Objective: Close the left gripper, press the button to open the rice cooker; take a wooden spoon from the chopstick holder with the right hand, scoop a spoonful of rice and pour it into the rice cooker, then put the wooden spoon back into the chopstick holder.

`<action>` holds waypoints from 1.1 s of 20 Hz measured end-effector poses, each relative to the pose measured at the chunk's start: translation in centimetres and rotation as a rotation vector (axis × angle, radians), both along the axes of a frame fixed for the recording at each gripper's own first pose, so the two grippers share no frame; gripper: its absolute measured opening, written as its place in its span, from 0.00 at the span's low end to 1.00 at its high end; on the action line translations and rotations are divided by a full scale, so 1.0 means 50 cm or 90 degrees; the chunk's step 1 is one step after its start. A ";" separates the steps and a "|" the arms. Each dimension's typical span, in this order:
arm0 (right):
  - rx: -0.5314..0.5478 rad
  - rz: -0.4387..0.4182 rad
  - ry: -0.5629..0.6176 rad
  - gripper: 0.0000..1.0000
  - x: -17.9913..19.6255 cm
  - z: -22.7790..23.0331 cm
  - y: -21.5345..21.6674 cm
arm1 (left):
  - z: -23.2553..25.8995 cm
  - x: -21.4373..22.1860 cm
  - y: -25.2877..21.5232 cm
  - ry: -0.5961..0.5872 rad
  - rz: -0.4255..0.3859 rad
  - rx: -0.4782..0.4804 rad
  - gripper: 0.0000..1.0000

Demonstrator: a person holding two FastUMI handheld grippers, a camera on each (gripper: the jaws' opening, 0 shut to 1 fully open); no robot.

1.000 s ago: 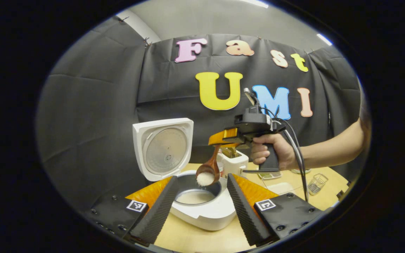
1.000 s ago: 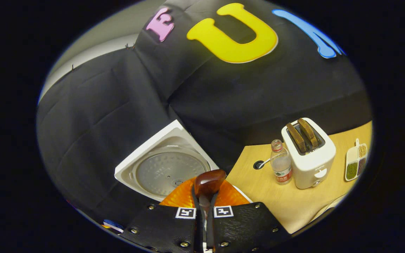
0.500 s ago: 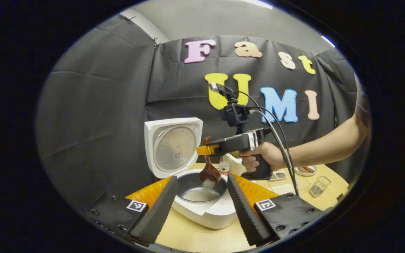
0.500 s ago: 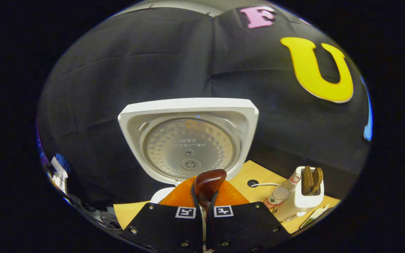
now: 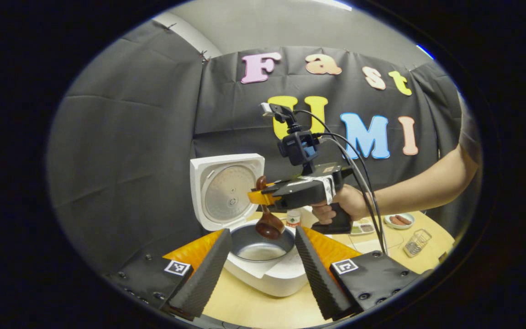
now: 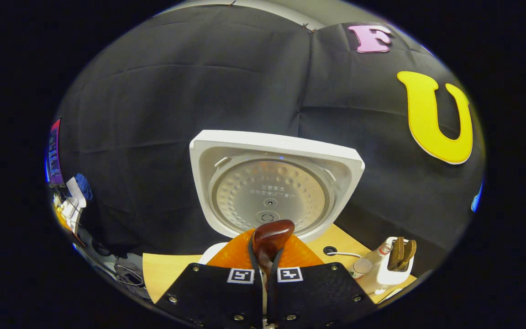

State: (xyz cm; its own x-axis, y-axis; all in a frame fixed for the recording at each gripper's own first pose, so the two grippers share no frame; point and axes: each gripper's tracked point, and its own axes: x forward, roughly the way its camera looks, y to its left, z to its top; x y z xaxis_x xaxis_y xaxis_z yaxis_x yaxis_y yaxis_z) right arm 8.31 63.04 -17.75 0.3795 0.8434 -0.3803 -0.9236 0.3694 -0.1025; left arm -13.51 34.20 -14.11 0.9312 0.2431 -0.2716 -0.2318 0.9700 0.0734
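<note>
The white rice cooker (image 5: 267,278) stands open on the table, its lid (image 5: 226,192) upright behind the pot, where white rice (image 5: 260,251) lies. My left gripper (image 5: 260,269) is open, its fingers either side of the cooker's front. Above the pot, a hand holds my right gripper (image 5: 263,197), shut on the wooden spoon's handle. The spoon's dark bowl (image 5: 270,226) hangs downward over the pot, with no rice showing on it. In the right gripper view, the wooden spoon's end (image 6: 270,235) sticks up from my right gripper (image 6: 266,256), facing the lid (image 6: 274,192).
A white toaster (image 6: 391,269) with two slices and a small bottle (image 6: 363,267) stand on the wooden table right of the cooker. A small plate (image 5: 400,220), a seasoning tray (image 5: 363,227) and a wire basket (image 5: 416,242) sit farther right.
The right gripper rolled and shifted left over the pot. The spoon tipped from holding a heap of rice to hanging bowl-down, and the rice dropped into the cooker.
</note>
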 end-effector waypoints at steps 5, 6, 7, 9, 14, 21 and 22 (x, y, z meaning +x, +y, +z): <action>0.077 -0.040 0.068 0.05 0.009 0.033 -0.004 | 0.022 -0.008 -0.018 -0.011 0.003 0.001 1.00; 0.091 -0.048 0.077 0.04 0.010 0.042 -0.007 | 0.027 -0.009 -0.024 -0.013 0.004 0.001 1.00; 0.105 -0.060 0.082 0.04 0.014 0.050 -0.009 | 0.031 -0.010 -0.032 -0.015 0.003 0.000 0.97; 0.140 -0.077 0.105 0.04 0.016 0.075 -0.019 | 0.035 -0.016 -0.045 -0.017 0.001 0.002 1.00; 0.230 -0.141 0.189 0.04 0.033 0.148 -0.086 | 0.047 -0.012 -0.071 -0.024 0.003 -0.003 0.99; 0.325 -0.231 0.240 0.04 0.064 0.216 -0.219 | 0.065 0.022 -0.126 -0.042 -0.021 -0.029 0.96; 0.336 -0.250 0.238 0.04 0.069 0.226 -0.246 | 0.069 0.028 -0.135 -0.043 -0.025 -0.021 1.00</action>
State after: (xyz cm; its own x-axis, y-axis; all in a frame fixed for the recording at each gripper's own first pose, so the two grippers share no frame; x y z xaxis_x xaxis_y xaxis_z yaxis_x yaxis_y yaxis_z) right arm 11.77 50.73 -6.47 0.6142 0.7790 -0.1261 -0.6528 0.5914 0.4733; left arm -12.10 27.45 -10.65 0.9565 0.1974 -0.2149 -0.1962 0.9802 0.0268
